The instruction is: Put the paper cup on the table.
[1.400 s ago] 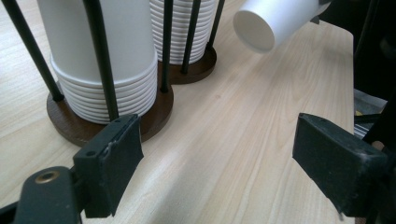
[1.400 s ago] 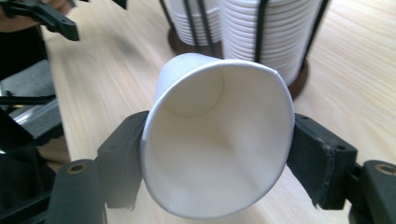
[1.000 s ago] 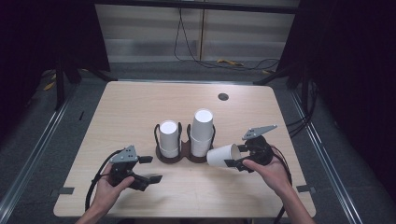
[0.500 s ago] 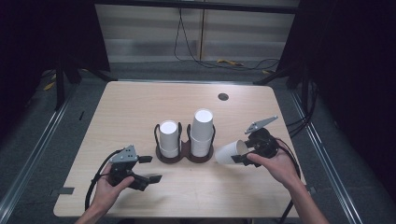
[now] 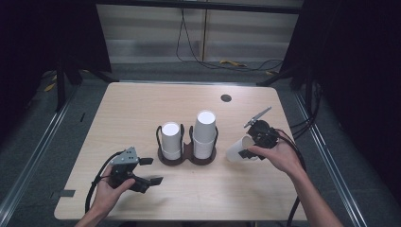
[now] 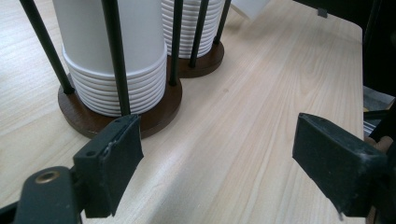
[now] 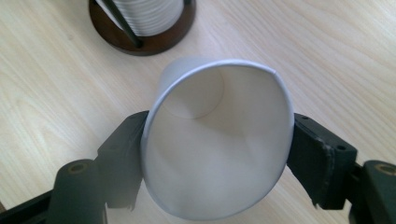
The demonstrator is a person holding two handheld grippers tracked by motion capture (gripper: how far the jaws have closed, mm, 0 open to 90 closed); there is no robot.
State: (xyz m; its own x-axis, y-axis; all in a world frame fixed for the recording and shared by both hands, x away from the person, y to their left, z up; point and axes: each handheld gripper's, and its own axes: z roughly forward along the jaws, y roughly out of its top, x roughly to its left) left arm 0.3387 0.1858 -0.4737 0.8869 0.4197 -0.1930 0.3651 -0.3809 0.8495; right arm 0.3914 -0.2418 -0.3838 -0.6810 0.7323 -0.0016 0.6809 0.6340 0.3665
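A white paper cup [image 7: 217, 144] lies on its side between the jaws of the right gripper [image 5: 252, 144], its open mouth turned back toward the gripper's camera and its closed base pointing away, toward the cup holder [image 5: 187, 156]. Seen from the high view, the cup's long axis runs roughly level, from the gripper out to the person's left, with the base slightly lower than the rim. The jaws press on the cup's wall from both sides near the rim, which is squeezed into an oval; they have just eased a little wider, with the cup between them. The cup is clear of the tabletop [image 5: 142, 109] and juts beyond the fingertips, so the gripper carries it at its mouth end.

The left gripper [image 5: 149, 171] rests low over the near left part of the table in the person's left hand [image 5: 108, 187], jaws standing wide apart with bare wood between them.

Beyond both grippers, the dark wooden holder stands mid-table with two stacks of white cups [image 5: 205, 132] caged by thin black rods [image 6: 114, 56], the right stack taller. The held cup hangs just to the right of it, apart. The table is pale wood grain with a small dark round fitting [image 5: 226, 98] near its far edge. Behind it lie a grey floor, loose cables [image 5: 227, 64] and dark curtains.
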